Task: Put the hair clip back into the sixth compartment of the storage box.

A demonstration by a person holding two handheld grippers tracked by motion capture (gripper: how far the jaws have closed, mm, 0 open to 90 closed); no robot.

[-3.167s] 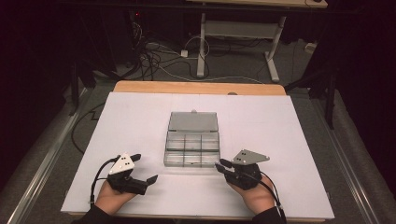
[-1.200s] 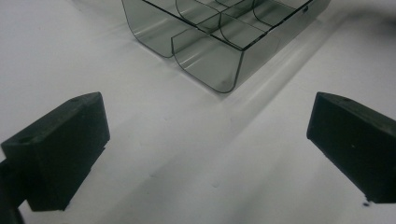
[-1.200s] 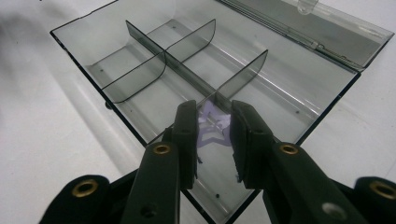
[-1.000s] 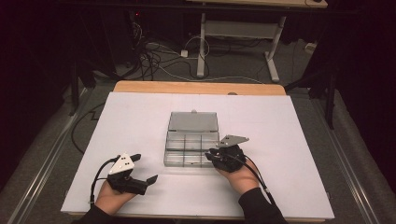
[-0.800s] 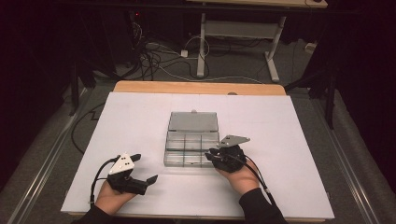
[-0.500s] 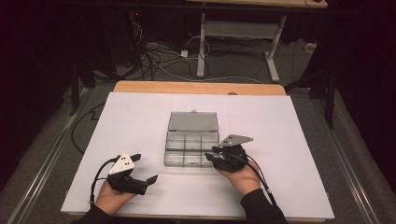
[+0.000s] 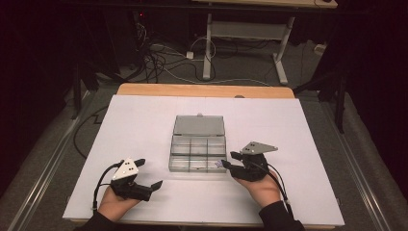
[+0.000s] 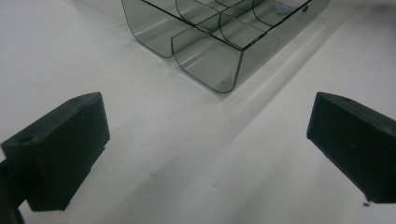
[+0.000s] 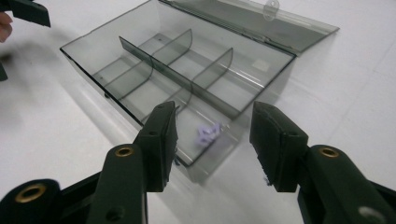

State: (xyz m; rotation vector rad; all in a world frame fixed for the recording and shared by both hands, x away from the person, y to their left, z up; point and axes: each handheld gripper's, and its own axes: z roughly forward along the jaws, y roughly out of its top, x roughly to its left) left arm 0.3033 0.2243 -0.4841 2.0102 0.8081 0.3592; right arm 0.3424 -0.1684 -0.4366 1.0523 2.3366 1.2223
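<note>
So we've got the little purple piece (image 9: 208,134) sitting in the organizer box (image 7: 197,153), in the compartment at its near right corner, box mid-surface on the white table (image 7: 308,144); our right gripper (image 9: 212,140) has just been opening, jaws spread with nothing pinched. Left gripper (image 7: 146,172) rests near the table's front edge, jaws wide apart, empty. Our worry: a jaw clips the box's wall pulling back and shoves it, bouncing the piece out.

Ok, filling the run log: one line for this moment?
right gripper: open, jaws just opening | purple piece: in organizer box corner compartment | left gripper: open
</note>
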